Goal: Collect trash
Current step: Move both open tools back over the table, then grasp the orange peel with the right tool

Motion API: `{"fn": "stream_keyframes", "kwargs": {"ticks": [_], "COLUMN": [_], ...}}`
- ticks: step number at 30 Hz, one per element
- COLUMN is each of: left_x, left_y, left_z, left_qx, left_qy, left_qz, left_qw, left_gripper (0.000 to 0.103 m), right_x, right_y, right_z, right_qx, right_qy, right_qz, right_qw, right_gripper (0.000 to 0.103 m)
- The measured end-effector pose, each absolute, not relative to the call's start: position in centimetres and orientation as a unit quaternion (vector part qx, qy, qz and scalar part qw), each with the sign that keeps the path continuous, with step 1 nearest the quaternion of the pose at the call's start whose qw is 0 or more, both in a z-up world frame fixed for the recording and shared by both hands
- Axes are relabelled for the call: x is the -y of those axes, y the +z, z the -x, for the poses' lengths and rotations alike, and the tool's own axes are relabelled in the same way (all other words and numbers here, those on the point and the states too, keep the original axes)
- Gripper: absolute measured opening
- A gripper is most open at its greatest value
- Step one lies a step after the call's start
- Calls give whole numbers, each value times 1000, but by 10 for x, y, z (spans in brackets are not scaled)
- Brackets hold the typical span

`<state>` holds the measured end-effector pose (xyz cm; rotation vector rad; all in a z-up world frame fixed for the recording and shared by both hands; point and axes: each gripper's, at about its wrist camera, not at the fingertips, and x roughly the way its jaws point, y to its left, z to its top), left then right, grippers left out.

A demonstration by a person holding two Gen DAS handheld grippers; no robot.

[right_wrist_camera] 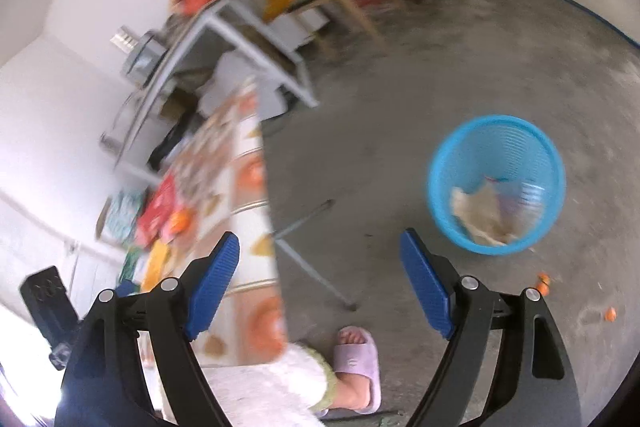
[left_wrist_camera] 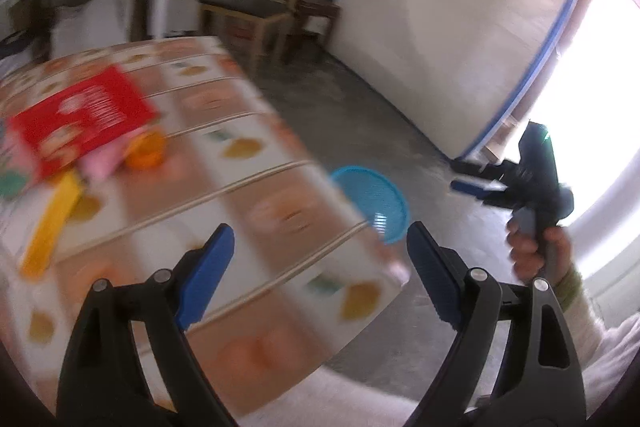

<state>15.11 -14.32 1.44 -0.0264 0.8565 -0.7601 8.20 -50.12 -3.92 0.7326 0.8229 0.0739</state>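
left wrist view: your left tongs [left_wrist_camera: 320,247] are spread wide with nothing between the blue pads, hanging over the edge of the patterned surface [left_wrist_camera: 256,187]. on that surface, well to the left, sit a red packet [left_wrist_camera: 84,119], an orange cup [left_wrist_camera: 146,149] and a yellow strip [left_wrist_camera: 50,223], all blurred. the blue bin [left_wrist_camera: 380,203] stands on the floor past the surface edge. your right hand [left_wrist_camera: 536,247] holds the other tool at the right. right wrist view: right tongs [right_wrist_camera: 320,267] also gape with nothing in them, over bare floor. bin [right_wrist_camera: 496,183] ahead-right holds crumpled paper [right_wrist_camera: 480,215]. orange scraps [right_wrist_camera: 544,283] lie on the floor near it.
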Motion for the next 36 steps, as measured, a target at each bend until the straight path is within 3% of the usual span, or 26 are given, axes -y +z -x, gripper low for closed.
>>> {"fn": "stream_keyframes", "kwargs": {"ticks": [9,24,36], "left_x": [34,-46,-60], "left_y": [-2,-11,-21], "left_z": [-123,-121,-139], "left_qx": [-389,-346,-352], "left_qy": [-271,-219,-231], "left_qz": [59,109,129], "left_qw": [878,906,898], "left_gripper": [84,84,84], "right_x": [397,273,240], "right_y": [-9,-2,-42], "right_z": [-134,-218,-307], "right_qx": [-422,-461,-495], "right_qy": [140,191,158], "right_qz": [-283,-211,-133], "right_qw": [850,840,844], "right_gripper": [80,80,55]}}
